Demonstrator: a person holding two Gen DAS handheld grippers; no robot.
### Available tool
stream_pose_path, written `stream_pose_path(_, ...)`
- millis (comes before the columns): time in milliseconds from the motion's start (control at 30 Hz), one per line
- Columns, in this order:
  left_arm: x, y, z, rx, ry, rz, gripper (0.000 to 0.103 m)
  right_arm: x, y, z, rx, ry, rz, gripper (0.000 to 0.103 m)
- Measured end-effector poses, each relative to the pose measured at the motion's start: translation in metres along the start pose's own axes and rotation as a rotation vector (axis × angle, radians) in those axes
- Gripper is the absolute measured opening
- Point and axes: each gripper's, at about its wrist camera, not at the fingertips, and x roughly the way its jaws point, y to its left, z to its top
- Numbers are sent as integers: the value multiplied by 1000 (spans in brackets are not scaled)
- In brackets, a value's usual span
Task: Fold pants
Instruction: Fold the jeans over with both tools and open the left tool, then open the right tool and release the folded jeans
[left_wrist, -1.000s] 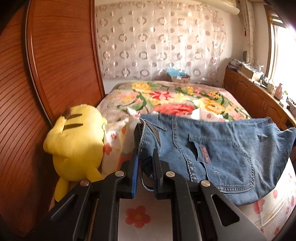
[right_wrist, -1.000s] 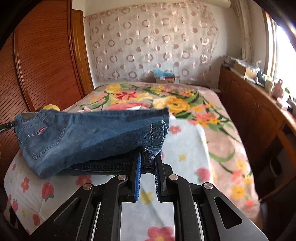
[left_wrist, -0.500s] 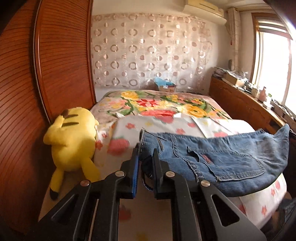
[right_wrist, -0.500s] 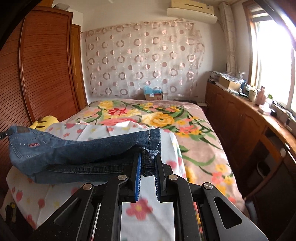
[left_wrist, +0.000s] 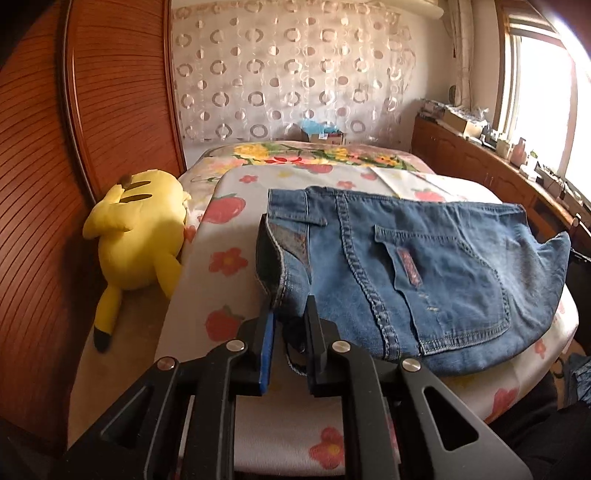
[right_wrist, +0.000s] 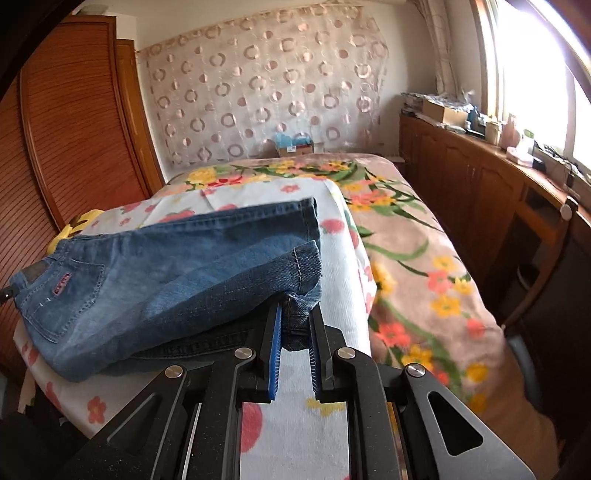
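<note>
Blue denim pants (left_wrist: 417, 266), folded lengthwise, span the floral bedsheet (left_wrist: 221, 229) for flattening. Left gripper (left_wrist: 290, 317) clamps the waistband; right gripper (right_wrist: 295, 325) clamps the hems.

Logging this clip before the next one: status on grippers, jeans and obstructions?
Left gripper shut on jeans at waistband. Right gripper shut on leg hems. Jeans folded, over floral sheet. Yellow plush beside, apart from jeans.
</note>
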Motion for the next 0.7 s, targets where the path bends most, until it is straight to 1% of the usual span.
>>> stream_pose_path(100,-4,-2,-1,13,2,5,16,-1,1,4,-8,9,-8,14)
stream_pose_path(200,-6,-2,-2,18,2,24,21,0,3,12,-10,16,-8,14)
stream_pose_path(267,-9,-3,-1,22,-3,22,24,1,1,12,-10,20,-9,14)
stream_pose_path(300,-11,-2,-1,23,-8,24,28,1,1,13,-10,21,-11,14)
stream_pose_path(333,-14,-3,0,24,-15,24,36,3,1,13,-11,22,-11,14)
stream_pose_path(367,-15,-3,0,24,-20,21,48,5,1,13,-12,25,-12,14)
stream_pose_path(400,-17,-4,1,23,-25,15,52,4,1,14,-12,26,-15,14)
stream_pose_path(467,-19,-8,4,28,-31,5,66,5,0,9,-13,25,-14,14)
stream_pose_path(500,-19,-10,5,31,-33,-2,69,4,0,10,-12,24,-11,14)
stream_pose_path(533,-19,-14,5,34,-36,-9,75,4,-1,10,-11,24,-10,15)
stream_pose_path(567,-19,-18,6,39,-38,-19,76,4,-1,9,-10,25,-10,15)
stream_pose_path(600,-18,-22,7,43,-39,-26,76,3,-1,9,-10,25,-8,17)
stream_pose_path(700,-16,-36,11,60,-40,-53,76,2,1,6,-15,24,-8,17)
